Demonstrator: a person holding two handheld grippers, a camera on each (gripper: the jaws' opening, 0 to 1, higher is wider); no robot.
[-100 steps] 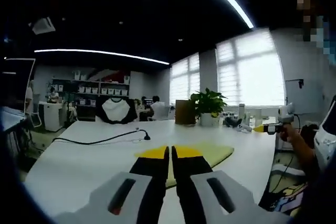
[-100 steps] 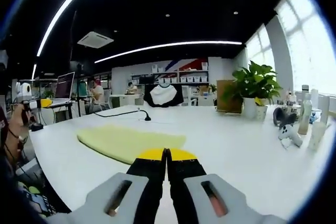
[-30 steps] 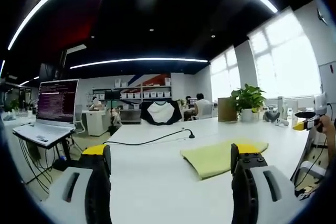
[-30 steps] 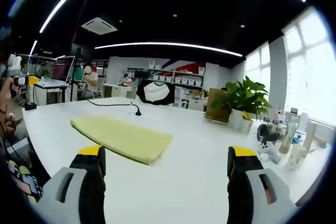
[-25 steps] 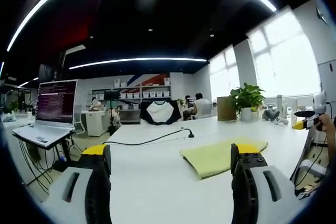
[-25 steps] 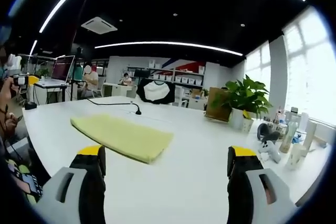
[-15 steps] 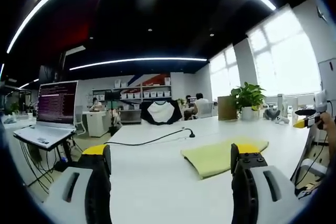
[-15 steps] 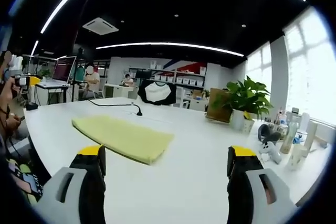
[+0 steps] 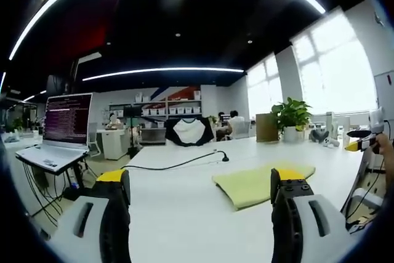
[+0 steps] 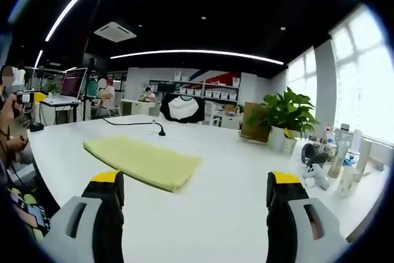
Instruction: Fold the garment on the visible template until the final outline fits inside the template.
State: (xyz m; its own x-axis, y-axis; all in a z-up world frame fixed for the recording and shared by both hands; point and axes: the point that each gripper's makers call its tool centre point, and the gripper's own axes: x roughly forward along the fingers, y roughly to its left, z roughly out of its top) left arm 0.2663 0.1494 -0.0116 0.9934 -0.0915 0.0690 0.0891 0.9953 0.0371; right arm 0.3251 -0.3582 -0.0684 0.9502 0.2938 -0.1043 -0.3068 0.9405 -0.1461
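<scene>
Now, in the left gripper view, the left gripper stands with its 2 jaws spread wide and nothing between them, where 3.3 s ago they were pressed together; over the last second the view has barely shifted. Between the jaws lies the folded yellow garment, flat on the white table, well ahead of the tips and untouched. A black cable runs across the table behind it, a laptop sits off to one side, and the other gripper is held up at the far edge. In the right gripper view, the right gripper is likewise released and empty, having also been closed 3.3 s ago. The garment lies as a compact rectangle near the table's middle, with a potted plant beyond it. No template outline can be made out on the table, so the fit cannot be checked, but both claws letting go and hanging back suggests the folding is finished or nearly so.
</scene>
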